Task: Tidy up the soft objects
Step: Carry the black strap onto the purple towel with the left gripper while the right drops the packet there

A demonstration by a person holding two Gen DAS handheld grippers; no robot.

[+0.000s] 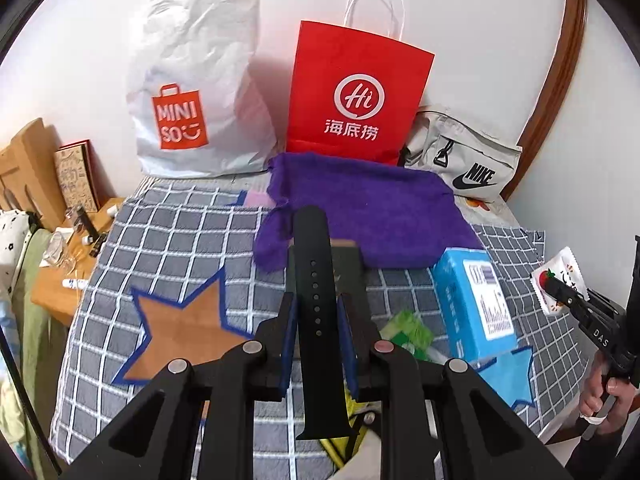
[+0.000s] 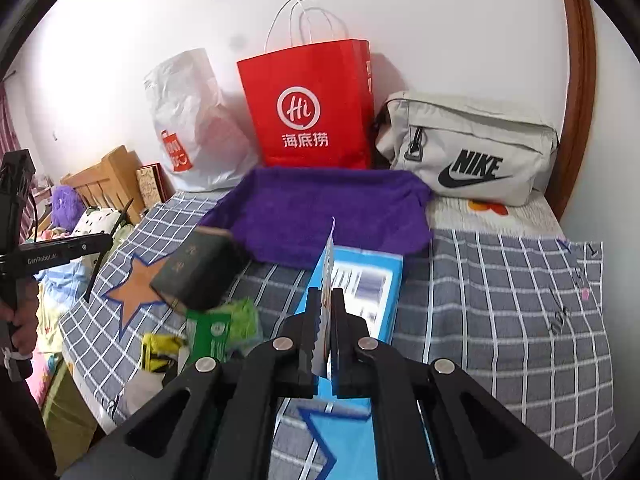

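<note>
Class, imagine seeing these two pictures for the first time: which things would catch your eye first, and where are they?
The red paper bag stands upright against the wall, between a white Miniso bag and a grey Nike bag. Before it, a purple towel lies on the checked bedspread. Nearest, the left gripper clamps a black watch strap.

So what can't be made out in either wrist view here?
- Blue box label: blurred in the right wrist view, partly hidden by the sachet.
- Dark booklet: mostly behind the watch strap in the left wrist view.
- Green packet: print too small, cut by the fingers.
- Bag contents: hidden by their walls.
</note>
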